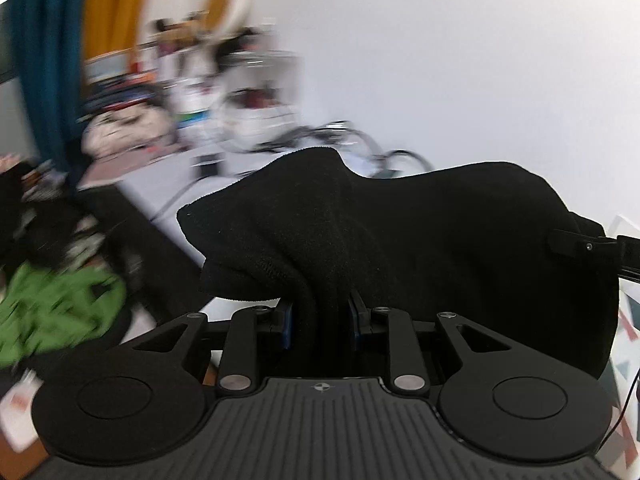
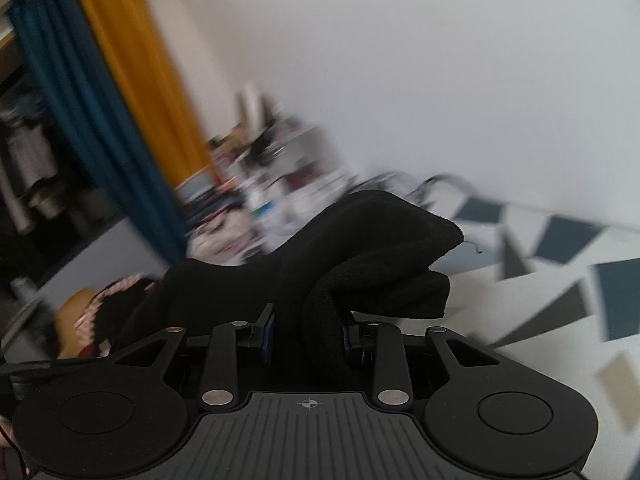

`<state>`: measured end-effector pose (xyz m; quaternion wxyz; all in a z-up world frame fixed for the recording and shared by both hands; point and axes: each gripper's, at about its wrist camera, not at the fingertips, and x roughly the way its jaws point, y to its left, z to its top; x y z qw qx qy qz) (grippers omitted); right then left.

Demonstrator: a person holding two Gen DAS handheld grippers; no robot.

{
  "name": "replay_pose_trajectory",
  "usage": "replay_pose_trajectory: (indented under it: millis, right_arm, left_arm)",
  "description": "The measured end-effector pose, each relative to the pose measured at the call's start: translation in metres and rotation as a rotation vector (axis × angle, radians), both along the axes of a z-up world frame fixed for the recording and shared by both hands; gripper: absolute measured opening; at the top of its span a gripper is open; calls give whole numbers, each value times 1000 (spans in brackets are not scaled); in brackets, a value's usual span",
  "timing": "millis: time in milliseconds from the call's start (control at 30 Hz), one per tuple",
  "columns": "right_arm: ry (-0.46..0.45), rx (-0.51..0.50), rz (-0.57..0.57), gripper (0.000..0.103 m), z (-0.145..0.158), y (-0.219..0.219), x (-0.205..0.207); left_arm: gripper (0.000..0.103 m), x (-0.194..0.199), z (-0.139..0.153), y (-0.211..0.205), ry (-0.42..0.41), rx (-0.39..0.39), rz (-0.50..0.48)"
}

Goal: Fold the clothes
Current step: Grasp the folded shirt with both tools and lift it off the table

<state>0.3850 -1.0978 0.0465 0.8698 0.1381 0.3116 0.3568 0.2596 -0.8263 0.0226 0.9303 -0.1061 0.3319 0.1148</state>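
Left gripper pinches a black knit garment bunched between its blue pads. Right gripper clamps another fold of it. Cloth hangs lifted between both; background blurred.

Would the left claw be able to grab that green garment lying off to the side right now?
Probably not as things stand. The left claw is shut on black cloth, lifted in the air. The green garment lies lower and off to its left, so the claw would have to let go first.
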Motion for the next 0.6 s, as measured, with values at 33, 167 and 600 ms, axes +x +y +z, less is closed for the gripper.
replay_pose_trajectory:
  millis: [33, 167, 600]
  right_arm:
    - [10, -1, 38, 27, 0, 12, -1]
    - [44, -6, 201, 27, 5, 68, -12]
    - [38, -63, 549, 27, 28, 297, -139]
  left_arm:
    - [26, -14, 2, 6, 5, -14, 39]
    - [26, -72, 9, 32, -12, -25, 195]
    - [26, -253, 18, 167, -45, -2, 537]
